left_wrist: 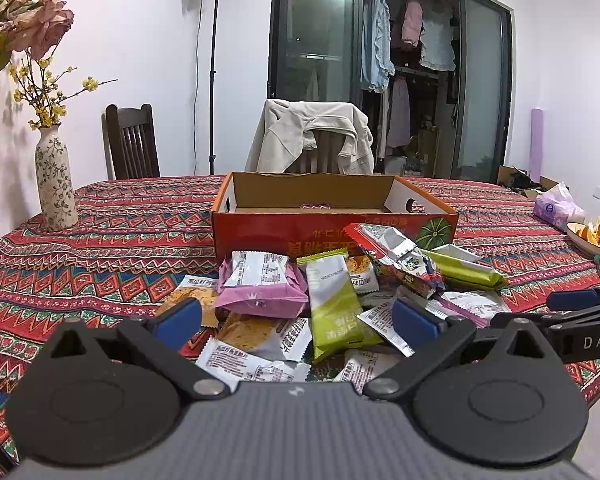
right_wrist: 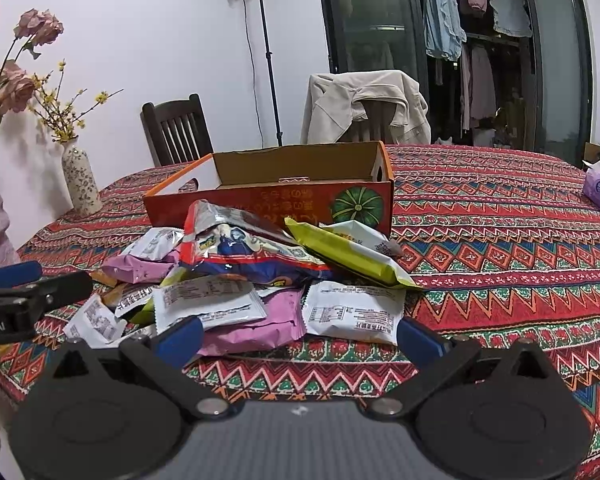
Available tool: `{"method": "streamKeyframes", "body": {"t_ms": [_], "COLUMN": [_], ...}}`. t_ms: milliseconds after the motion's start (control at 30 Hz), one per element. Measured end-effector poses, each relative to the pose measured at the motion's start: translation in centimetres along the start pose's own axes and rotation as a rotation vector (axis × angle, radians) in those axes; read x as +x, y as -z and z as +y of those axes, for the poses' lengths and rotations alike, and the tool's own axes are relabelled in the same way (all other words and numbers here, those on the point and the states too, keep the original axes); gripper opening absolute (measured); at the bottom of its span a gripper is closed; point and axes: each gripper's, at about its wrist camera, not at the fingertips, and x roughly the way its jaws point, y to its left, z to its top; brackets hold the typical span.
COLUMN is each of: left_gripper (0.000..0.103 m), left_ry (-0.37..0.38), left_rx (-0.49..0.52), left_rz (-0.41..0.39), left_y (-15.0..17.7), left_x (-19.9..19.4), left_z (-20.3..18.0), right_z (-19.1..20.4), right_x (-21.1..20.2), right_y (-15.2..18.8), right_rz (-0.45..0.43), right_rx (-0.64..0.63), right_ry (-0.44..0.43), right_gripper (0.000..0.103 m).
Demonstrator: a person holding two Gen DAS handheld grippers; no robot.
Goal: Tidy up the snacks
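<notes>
A pile of snack packets lies on the patterned tablecloth in front of an open orange cardboard box point(left_wrist: 332, 224) point(right_wrist: 260, 200). In the left wrist view my left gripper point(left_wrist: 296, 322) stands open just above the pile, with a green packet point(left_wrist: 332, 304) and a pink packet point(left_wrist: 260, 288) between its blue fingers. My right gripper point(right_wrist: 300, 336) is open too, at the pile's near edge over a pink packet point(right_wrist: 256, 320) and a white packet point(right_wrist: 352, 312). A large red and blue bag point(right_wrist: 240, 248) tops the pile. Nothing is held.
A flowered vase point(left_wrist: 56, 184) stands at the table's left. A tissue pack point(left_wrist: 556, 206) and a plate of orange pieces point(left_wrist: 594, 236) sit at the right. Two chairs, one draped with a jacket point(left_wrist: 312, 136), stand behind the table. The other gripper's arm point(left_wrist: 580, 320) shows at the right.
</notes>
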Motion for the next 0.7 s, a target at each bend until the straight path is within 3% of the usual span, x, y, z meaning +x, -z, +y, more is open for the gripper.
{"method": "streamKeyframes", "body": {"t_ms": [700], "left_gripper": [0.103], "left_ry": [0.001], "left_rx": [-0.006], "left_rz": [-0.003], "left_y": [0.0], "left_x": [0.0], "left_z": [0.15], "right_z": [-0.02], "right_x": [0.08], "right_y": [0.04], "right_rz": [0.001], "right_rx": [0.001], "right_ry": [0.001], "right_gripper": [0.103]}}
